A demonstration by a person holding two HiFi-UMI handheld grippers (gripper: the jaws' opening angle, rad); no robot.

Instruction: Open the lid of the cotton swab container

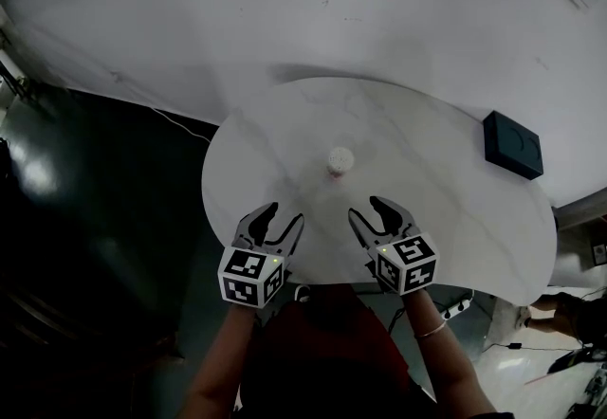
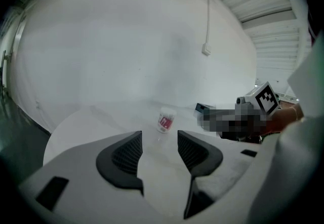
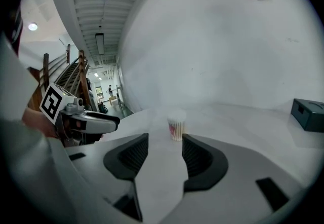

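In the head view, a small white cylindrical cotton swab container (image 1: pixel 340 161), lid on, is seen upright near the middle of the round white bench (image 1: pixel 455 209). The left hand-held gripper (image 1: pixel 285 215) and right hand-held gripper (image 1: pixel 365 209) are held over the near edge. In the left gripper view, the jaws are spread and empty. In the right gripper view, the jaws are likewise parted and empty.

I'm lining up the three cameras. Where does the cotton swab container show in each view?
Head view: cotton swab container near the picture's middle, on the white table.
Left gripper view: container just above the gap between the open jaws.
Right gripper view: container just above the jaw gap.
Shared landmark: black box, right of the container in all three.
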